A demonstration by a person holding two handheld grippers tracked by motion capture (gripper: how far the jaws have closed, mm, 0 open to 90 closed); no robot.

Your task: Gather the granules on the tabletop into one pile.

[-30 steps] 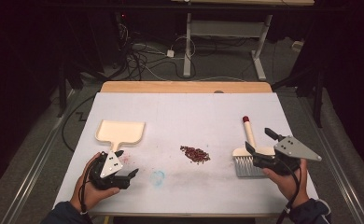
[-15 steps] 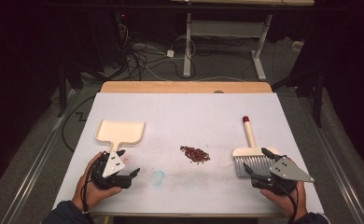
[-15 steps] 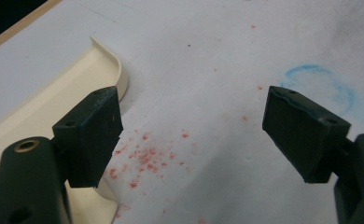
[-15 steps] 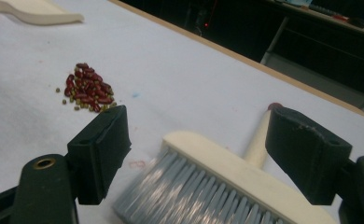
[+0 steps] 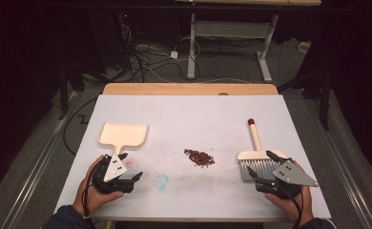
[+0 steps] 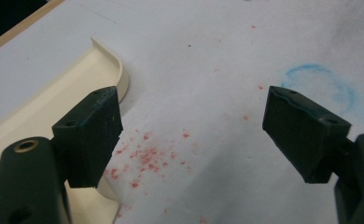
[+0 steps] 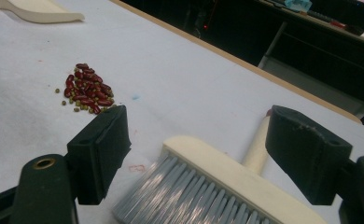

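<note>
A cream dustpan [image 5: 123, 134] lies flat at the table's left, its handle pointing toward me. My left gripper [image 5: 131, 165] stands open just right of that handle's end, with nothing between its jaws; in the left gripper view [image 6: 194, 126] the dustpan [image 6: 40, 107] passes beside the left jaw. A cream brush [image 5: 256, 153] with grey bristles and a red-tipped handle lies at the right. My right gripper [image 5: 259, 163] is open over the bristles [image 7: 194, 196], with the brush head [image 7: 236, 179] between its jaws. A small pile of red beans [image 5: 199, 157] sits mid-table, also in the right gripper view [image 7: 87, 93].
White paper covers the table [image 5: 189, 114]. A blue chalk ring [image 5: 161, 181] is drawn near the left gripper, and red smudges [image 6: 147, 156] mark the paper by the dustpan handle. Beyond the far wooden edge are cables and desk legs on the floor.
My right gripper has drawn back toward the near edge, from over the brush handle to the bristles. The left gripper has barely moved.
</note>
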